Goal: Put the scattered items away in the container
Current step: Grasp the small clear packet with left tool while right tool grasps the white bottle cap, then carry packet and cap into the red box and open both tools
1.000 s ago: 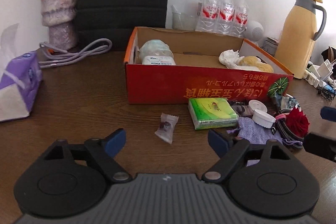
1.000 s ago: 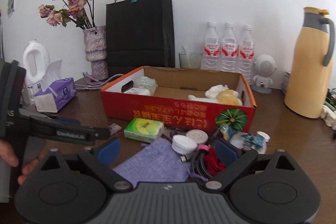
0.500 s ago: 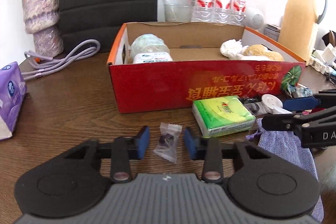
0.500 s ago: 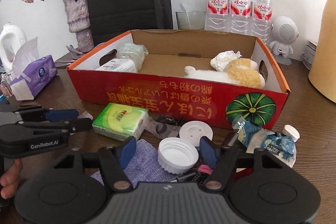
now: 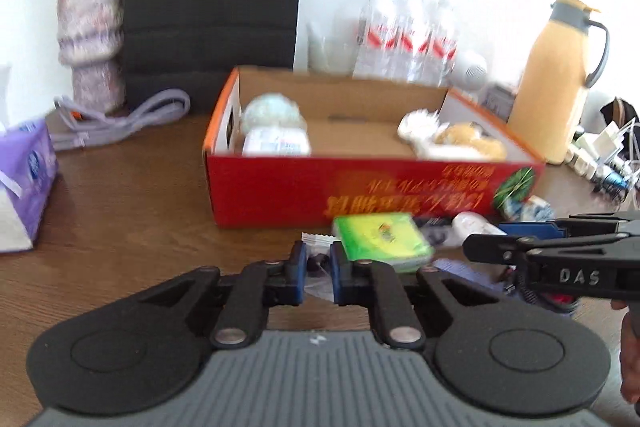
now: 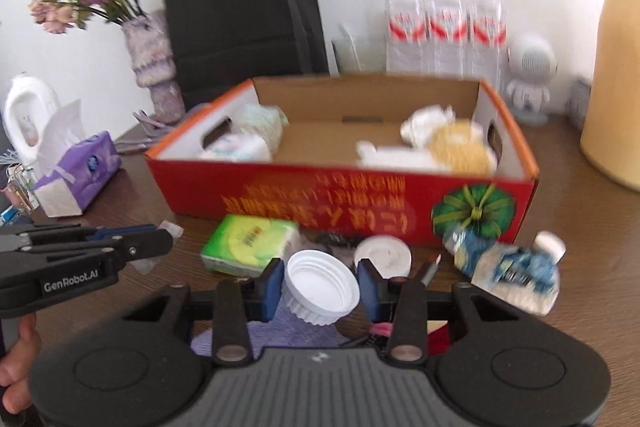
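left gripper [image 5: 319, 269]: jaws have just been closing; blue pads now clamp a small clear candy wrapper [image 5: 316, 247], which sits between them in front of the box.
right gripper [image 6: 319, 283]: jaws have just been closing; pads stand at both sides of a white screw cap [image 6: 322, 286], open side up, apparently touching its rim.
container: red cardboard box [image 6: 320, 195], open top, on the wooden table [image 5: 120, 195]; already holds white packets at left and a yellow sponge at right.
scattered items: green tissue pack [image 6: 250, 243], flat white lid [image 6: 383, 254], crushed blue-label bottle [image 6: 508, 263], purple cloth pouch [image 6: 280, 333], all lying in front of the box.
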